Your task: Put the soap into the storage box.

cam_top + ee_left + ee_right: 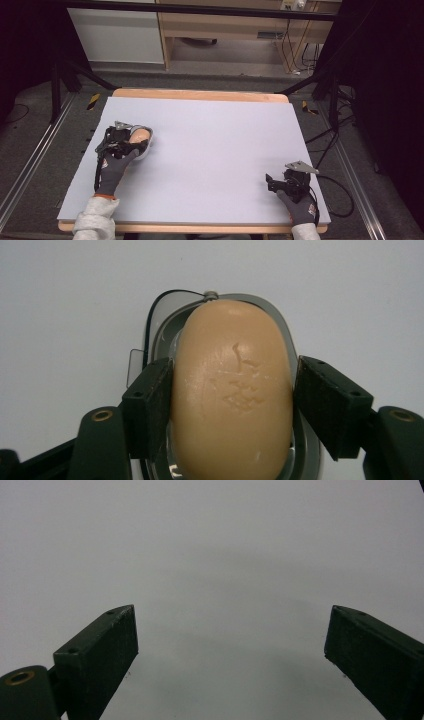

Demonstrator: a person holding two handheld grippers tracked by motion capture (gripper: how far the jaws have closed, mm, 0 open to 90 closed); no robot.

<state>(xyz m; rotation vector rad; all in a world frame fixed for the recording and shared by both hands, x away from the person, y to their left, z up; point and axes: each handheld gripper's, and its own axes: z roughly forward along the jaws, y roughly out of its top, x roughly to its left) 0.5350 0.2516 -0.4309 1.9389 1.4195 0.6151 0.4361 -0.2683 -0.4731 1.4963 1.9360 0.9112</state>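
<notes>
1. While the left gripper (232,405) sits at the table's left side, its jaws hug a tan soap bar (232,395) from both flanks; the left pad presses the soap, the right pad looks to be touching it too.
2. The soap lies in a grey oval dish (280,322); the dish rests flat on the pale table (210,145).
3. Over at the near right corner, the right gripper (230,650) hovers with jaws spread wide, nothing between them.
</notes>
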